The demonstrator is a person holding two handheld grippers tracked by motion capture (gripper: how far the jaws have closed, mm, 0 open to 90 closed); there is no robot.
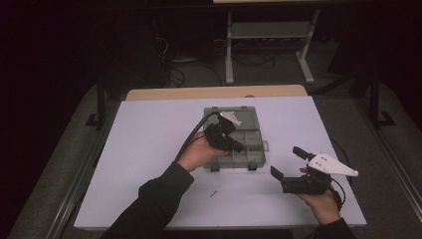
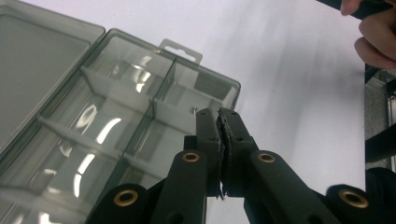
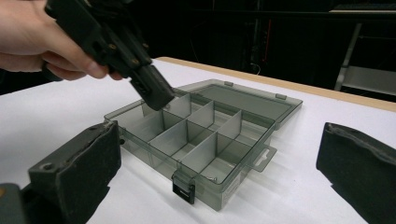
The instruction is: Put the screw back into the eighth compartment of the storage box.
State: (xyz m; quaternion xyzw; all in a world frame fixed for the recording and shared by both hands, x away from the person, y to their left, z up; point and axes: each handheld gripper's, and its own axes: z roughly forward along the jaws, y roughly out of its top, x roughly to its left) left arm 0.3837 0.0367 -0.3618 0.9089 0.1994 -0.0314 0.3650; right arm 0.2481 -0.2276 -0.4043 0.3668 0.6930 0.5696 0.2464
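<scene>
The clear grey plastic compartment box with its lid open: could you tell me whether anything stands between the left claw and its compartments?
Nothing visible does. The left claw hangs shut just above the clear grey plastic compartment box, whose lid lies folded back flat on the white table. The dividers stand below the tips; the right claw waits apart, open.

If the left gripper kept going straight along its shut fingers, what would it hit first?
Most likely the open compartment box: the left gripper, fingers shut with nothing visible between them, points down into a compartment on the box's left side in the right gripper view. Depth is unclear, so floor or divider cannot be told.
</scene>
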